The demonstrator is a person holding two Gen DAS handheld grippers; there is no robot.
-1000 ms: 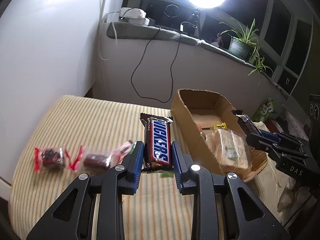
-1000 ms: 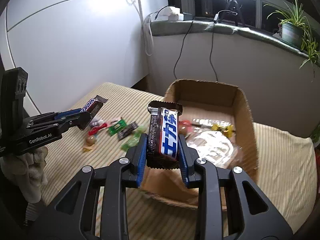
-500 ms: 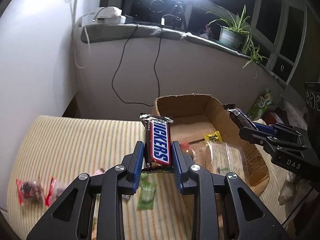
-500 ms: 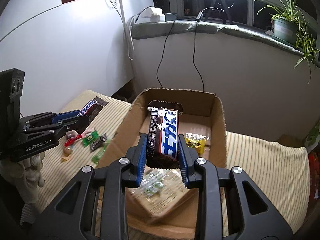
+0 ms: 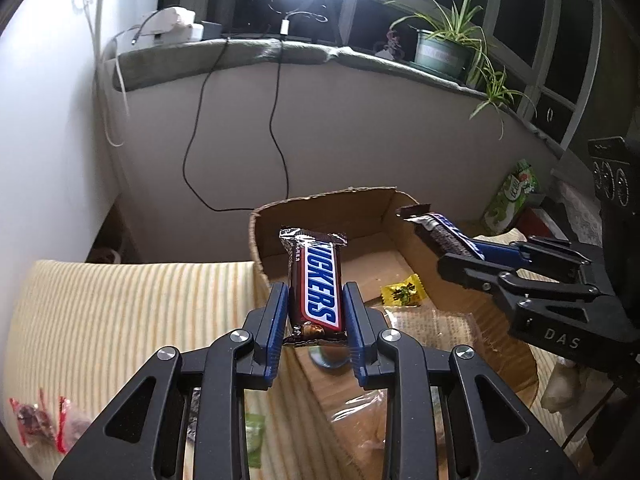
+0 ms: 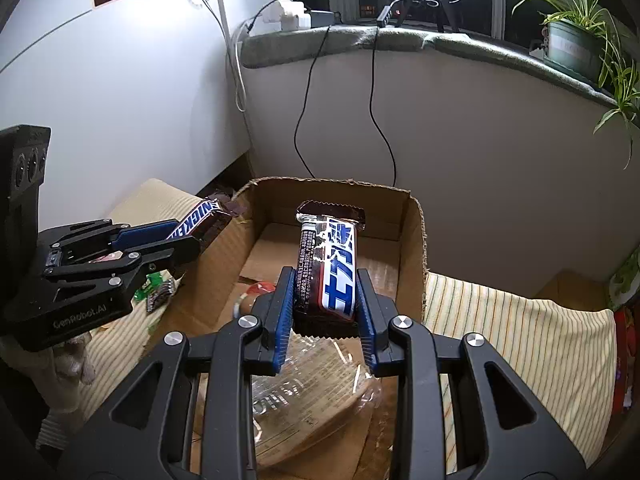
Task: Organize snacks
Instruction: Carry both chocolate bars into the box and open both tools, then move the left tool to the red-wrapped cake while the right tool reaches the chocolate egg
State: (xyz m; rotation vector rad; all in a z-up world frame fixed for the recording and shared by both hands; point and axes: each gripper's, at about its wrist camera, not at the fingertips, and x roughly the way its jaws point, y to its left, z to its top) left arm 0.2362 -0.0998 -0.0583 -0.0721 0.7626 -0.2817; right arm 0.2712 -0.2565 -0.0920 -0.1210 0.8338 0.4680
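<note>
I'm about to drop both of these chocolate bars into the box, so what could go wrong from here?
1. The left tool holds the Snickers bar over the near left wall of the cardboard box; released now, it might clip that edge and fall onto the striped cloth.
2. The right tool with its chocolate bar sits close beside the left one, so the two could bump.
</note>
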